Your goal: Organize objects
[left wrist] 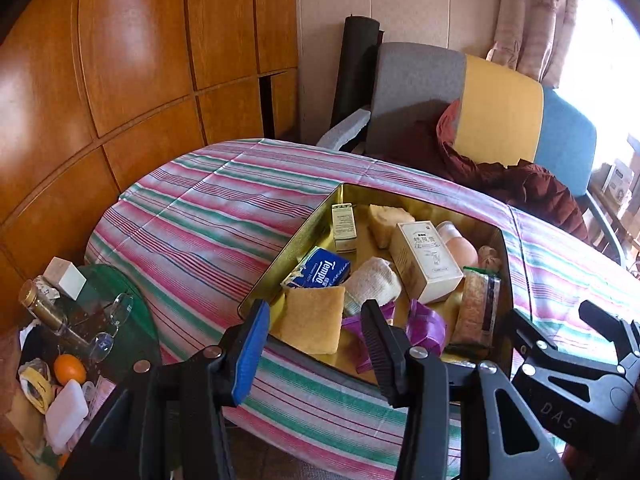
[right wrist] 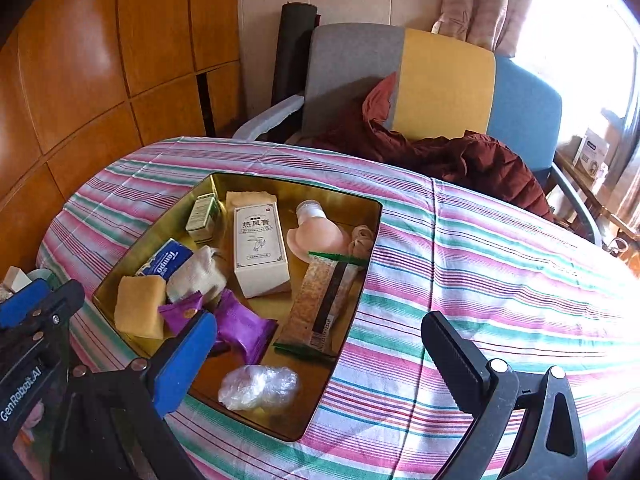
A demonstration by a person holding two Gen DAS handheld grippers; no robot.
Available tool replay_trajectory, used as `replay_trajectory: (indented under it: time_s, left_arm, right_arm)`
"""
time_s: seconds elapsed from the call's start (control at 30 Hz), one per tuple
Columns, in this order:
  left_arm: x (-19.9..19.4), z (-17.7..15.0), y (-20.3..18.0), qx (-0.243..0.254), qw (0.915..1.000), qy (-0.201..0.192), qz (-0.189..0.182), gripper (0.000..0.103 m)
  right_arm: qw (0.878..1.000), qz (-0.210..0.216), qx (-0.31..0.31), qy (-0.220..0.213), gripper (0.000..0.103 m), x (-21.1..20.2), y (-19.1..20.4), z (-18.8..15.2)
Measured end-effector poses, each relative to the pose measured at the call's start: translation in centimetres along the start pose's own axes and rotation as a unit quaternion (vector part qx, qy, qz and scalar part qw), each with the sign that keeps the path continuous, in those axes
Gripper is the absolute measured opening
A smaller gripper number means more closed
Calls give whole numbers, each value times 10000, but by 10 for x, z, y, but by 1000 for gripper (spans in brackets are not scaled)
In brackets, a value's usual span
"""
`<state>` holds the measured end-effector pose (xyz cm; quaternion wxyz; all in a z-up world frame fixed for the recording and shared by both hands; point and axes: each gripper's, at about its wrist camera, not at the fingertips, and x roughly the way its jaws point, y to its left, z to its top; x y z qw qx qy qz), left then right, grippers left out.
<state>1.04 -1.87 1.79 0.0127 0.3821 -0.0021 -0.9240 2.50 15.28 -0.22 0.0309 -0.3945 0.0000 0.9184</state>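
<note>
With the snacks, boxes and sponges already lying in the gold tin (right wrist: pixel 362 216) on the striped desk (right wrist: pixel 480 280), both the wide-open right gripper (right wrist: pixel 320 344) and half-open left gripper (left wrist: pixel 316 332) hover empty, so sorting looks nearly finished; next calls for checking for strays.

A gold tin tray (right wrist: pixel 360 216) on the striped table holds boxes, sponges and snack packets.

A cloth (right wrist: pixel 480 264) striped pink, green and white covers the table. On it sits a gold tin tray (right wrist: pixel 362 268) holding a blue tissue pack (right wrist: pixel 166 260), yellow sponge (right wrist: pixel 140 306), purple packets (right wrist: pixel 244 326), white box (right wrist: pixel 260 248) and pink bottle (right wrist: pixel 316 236). The chair (right wrist: pixel 440 84) behind is grey, yellow and blue.
</note>
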Motion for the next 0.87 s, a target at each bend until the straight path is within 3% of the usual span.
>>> replay_trajectory:
  time_s: [0.23, 0.87]
  left_arm:
    - [-2, -2, -6, 183, 9998, -45, 104, 48]
    - [3, -5, -10, 201, 9997, 60, -84, 48]
  right_arm:
    - [9999, -13, 151, -16, 103, 0, -3, 1]
    - [9998, 33, 203, -50, 103, -1, -5, 0]
